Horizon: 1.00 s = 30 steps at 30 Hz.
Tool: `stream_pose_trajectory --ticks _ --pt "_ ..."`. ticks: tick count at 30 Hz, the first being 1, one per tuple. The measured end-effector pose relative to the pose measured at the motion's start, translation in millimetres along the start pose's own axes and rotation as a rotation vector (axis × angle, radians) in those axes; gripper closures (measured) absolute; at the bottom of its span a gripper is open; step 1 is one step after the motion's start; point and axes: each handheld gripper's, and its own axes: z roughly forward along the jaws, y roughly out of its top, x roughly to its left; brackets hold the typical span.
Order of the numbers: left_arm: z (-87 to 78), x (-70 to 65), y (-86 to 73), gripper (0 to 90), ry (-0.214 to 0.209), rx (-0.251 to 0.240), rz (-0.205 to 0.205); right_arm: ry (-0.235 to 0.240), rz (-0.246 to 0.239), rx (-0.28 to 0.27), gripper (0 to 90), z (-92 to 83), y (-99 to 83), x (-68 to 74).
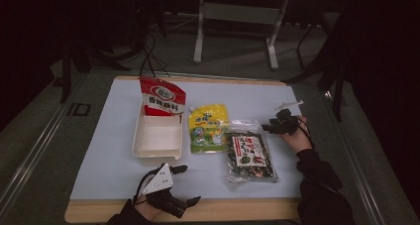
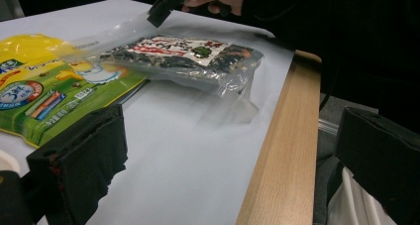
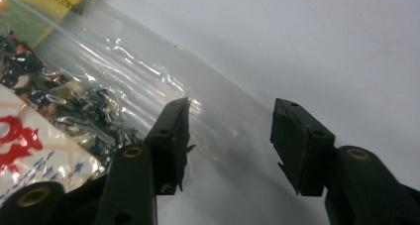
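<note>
A clear packet of dark dried food (image 1: 250, 155) lies flat on the pale tabletop (image 1: 109, 150), and everything here is placed from it. The right tool (image 1: 274, 124) hangs just past the packet's far right corner, its jaws spread apart with nothing pinched between them; no earlier picture stands beside this one. In the right gripper view the tool (image 3: 230, 131) looks down on the packet's empty clear end (image 3: 163, 81), one jaw over the plastic film and the other over bare tabletop beside it; whether the jaw over the film touches it cannot be told. The person's right hand (image 1: 295, 136) is just right of the packet. In the left gripper view the right tool's black tip (image 2: 161, 9) sits at the packet's (image 2: 188, 59) far end. A yellow and green pouch (image 1: 208, 128) lies just left of the packet, their edges touching or nearly so. Beyond the pouch, farther left of the packet, stands a white tray (image 1: 157, 138) with a red and white bag (image 1: 162, 97) upright at its far end. The left tool (image 1: 185, 185) rests at the tabletop's near edge, well apart from the packet to its near left, jaws spread wide and empty
</note>
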Motion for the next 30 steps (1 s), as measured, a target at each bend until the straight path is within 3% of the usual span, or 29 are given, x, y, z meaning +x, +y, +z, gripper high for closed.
stream_pose_trajectory --ticks 7,12,14,16,28,30 --pt "-0.6 1.0 -0.6 1.3 0.002 0.001 -0.004 0.060 -0.038 0.017 51.8 8.1 6.8 -2.1" --pt "-0.7 0.1 -0.6 1.3 0.002 0.000 -0.005 0.069 -0.058 0.042 69.0 9.6 8.3 -0.3" --pt "-0.9 0.1 -0.5 1.3 0.003 0.001 -0.004 0.057 -0.061 0.045 82.5 8.9 8.7 0.4" --pt "-0.6 0.0 -0.5 1.3 0.003 0.002 -0.005 0.061 -0.064 0.036 89.7 5.6 9.2 0.8" --pt "0.7 -0.8 0.9 1.3 -0.009 -0.002 -0.011 0.047 -0.126 -0.014 90.0 -24.7 15.2 12.4" --pt "1.3 -1.9 2.3 1.3 -0.012 -0.003 -0.007 0.038 -0.163 -0.037 90.0 -40.1 19.8 20.0"
